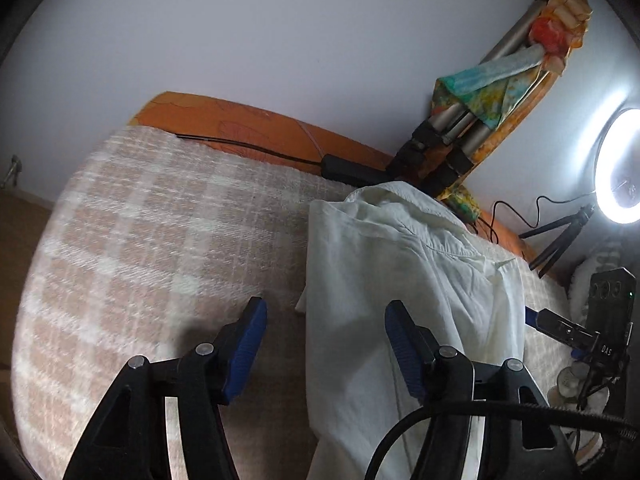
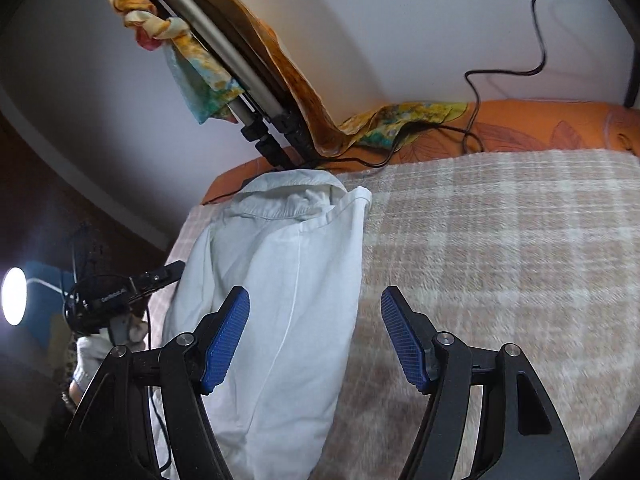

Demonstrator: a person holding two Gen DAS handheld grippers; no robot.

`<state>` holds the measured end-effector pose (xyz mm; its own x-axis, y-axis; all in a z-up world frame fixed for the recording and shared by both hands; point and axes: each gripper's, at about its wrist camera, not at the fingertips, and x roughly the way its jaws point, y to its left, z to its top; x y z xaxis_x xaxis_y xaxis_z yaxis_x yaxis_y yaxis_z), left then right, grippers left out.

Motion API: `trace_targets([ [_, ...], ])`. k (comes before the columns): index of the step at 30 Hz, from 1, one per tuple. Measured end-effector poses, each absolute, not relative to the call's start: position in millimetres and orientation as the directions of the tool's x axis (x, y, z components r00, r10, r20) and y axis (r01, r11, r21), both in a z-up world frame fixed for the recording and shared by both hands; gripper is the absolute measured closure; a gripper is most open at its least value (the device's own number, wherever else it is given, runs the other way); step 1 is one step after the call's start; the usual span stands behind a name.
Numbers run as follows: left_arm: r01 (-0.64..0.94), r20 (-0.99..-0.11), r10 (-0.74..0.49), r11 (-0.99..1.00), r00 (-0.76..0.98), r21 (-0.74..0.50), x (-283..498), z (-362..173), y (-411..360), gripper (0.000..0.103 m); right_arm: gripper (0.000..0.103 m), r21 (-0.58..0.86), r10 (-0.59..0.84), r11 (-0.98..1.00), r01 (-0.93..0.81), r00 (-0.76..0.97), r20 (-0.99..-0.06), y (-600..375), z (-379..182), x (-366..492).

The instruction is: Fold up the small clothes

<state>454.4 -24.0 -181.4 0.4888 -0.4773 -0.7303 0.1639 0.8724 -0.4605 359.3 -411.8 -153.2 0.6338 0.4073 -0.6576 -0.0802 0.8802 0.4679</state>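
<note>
A white collared shirt (image 1: 400, 280) lies on a pink-and-cream checked blanket (image 1: 140, 240), folded into a long narrow strip with its collar at the far end. My left gripper (image 1: 325, 306) hovers open over the strip's left edge, and no cloth is pinched between its blue pads. In the right wrist view the same shirt (image 2: 288, 280) runs down the left half of the picture. My right gripper (image 2: 314, 292) stands open above the strip's right edge with nothing held. The blanket (image 2: 500, 260) stretches off to the right.
A folded tripod (image 1: 472, 124) draped with a colourful scarf (image 1: 480, 92) leans on the wall behind the collar. A ring light (image 1: 616, 168) on a small stand, black cables (image 2: 472, 120) and a black adapter (image 1: 348, 170) sit along the orange far edge (image 1: 224, 116).
</note>
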Motion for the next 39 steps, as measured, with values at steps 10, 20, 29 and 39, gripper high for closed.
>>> trace_targets([
  [10,0.202,-0.746,-0.46,0.887,0.481,-0.416,480,-183,-41,0.103,0.081,0.526,0.467,0.846,-0.085,0.592,-0.657,-409,-172,389],
  [20,0.167,-0.724,-0.351,0.934,0.593,-0.316,464,-171,-39,0.103,0.102,0.341,0.341,0.928,-0.148,0.702,-0.625,-400,-134,374],
  [29,0.15,-0.693,-0.44,0.886,0.572,-0.439,483,-178,-28,0.05,0.076,0.463,0.402,0.883,-0.078,0.634,-0.661,-429,-161,390],
  [39,0.216,-0.676,-0.469,0.878,0.569,-0.427,498,-161,-49,0.103,0.102,0.348,0.321,0.934,-0.08,0.615,-0.72,-399,-159,412],
])
